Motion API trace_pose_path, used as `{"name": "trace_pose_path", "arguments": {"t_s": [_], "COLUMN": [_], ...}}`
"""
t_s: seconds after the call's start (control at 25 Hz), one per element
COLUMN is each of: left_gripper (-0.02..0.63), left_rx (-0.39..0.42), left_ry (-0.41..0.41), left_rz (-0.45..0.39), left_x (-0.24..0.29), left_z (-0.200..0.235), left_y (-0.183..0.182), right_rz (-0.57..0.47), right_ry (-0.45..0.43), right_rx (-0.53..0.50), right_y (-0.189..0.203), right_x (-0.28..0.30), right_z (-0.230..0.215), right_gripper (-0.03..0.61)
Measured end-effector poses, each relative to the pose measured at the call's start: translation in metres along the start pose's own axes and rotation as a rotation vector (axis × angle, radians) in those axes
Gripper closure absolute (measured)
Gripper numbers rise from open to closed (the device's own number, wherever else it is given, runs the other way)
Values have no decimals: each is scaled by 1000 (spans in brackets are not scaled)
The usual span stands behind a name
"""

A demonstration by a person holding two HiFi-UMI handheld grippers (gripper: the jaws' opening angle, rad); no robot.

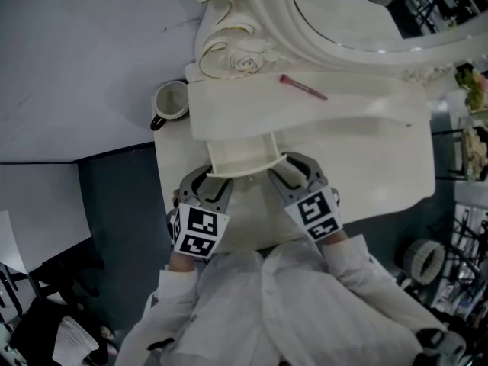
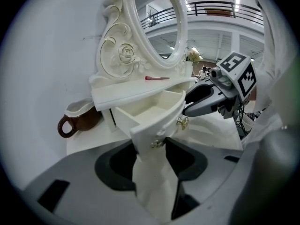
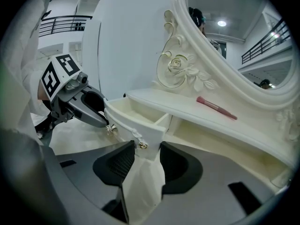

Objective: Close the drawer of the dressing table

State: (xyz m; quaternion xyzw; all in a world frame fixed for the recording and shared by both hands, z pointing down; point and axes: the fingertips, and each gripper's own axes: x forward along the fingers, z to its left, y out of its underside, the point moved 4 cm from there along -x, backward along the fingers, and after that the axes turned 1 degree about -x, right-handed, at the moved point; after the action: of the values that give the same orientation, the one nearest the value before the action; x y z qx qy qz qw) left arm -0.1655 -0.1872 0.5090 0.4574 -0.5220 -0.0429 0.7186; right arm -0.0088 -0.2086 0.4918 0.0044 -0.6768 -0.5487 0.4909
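The white dressing table [image 1: 358, 120] stands on a white tabletop, its small drawer [image 1: 240, 155] pulled out toward me and empty. In the left gripper view the drawer [image 2: 150, 109] shows two brass knobs [image 2: 182, 122] on its curved front. My left gripper [image 1: 212, 183] is open at the drawer front's left end, and that end with one knob sits between its jaws [image 2: 154, 146]. My right gripper [image 1: 293, 170] is open at the right end; the corner and a knob [image 3: 143, 146] lie between its pads. Each gripper appears in the other's view, the right [image 2: 197, 102] and the left [image 3: 101, 118].
A pink brush [image 1: 303, 87] lies on the dressing table's top under the oval mirror [image 1: 343, 29]. A brown and white mug [image 1: 171, 103] stands to the left of the dressing table. The tabletop's edge [image 1: 164, 197] runs just left of my left gripper. Wheeled chair bases [image 1: 427, 258] stand on the floor at right.
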Motion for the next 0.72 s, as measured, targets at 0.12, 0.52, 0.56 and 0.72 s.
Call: {"name": "trace_pose_path", "arguments": {"t_s": [0.12, 0.52, 0.56, 0.72], "left_gripper": [417, 417, 417, 417], "left_rx": [4, 27, 26, 20], "left_ry": [0, 3, 3, 5], "left_rz": [6, 45, 47, 64], "left_x": [2, 9, 10, 14], "left_z": [4, 14, 15, 18], "left_y": [0, 0, 1, 2], "right_rz": [4, 15, 15, 5], "right_ry": [1, -1, -2, -17], "right_rx": [-1, 3, 10, 23], "right_y": [-1, 1, 1, 3], "right_x": [2, 8, 10, 15], "right_z": [-1, -1, -2, -4], "right_gripper": [411, 442, 442, 442]}}
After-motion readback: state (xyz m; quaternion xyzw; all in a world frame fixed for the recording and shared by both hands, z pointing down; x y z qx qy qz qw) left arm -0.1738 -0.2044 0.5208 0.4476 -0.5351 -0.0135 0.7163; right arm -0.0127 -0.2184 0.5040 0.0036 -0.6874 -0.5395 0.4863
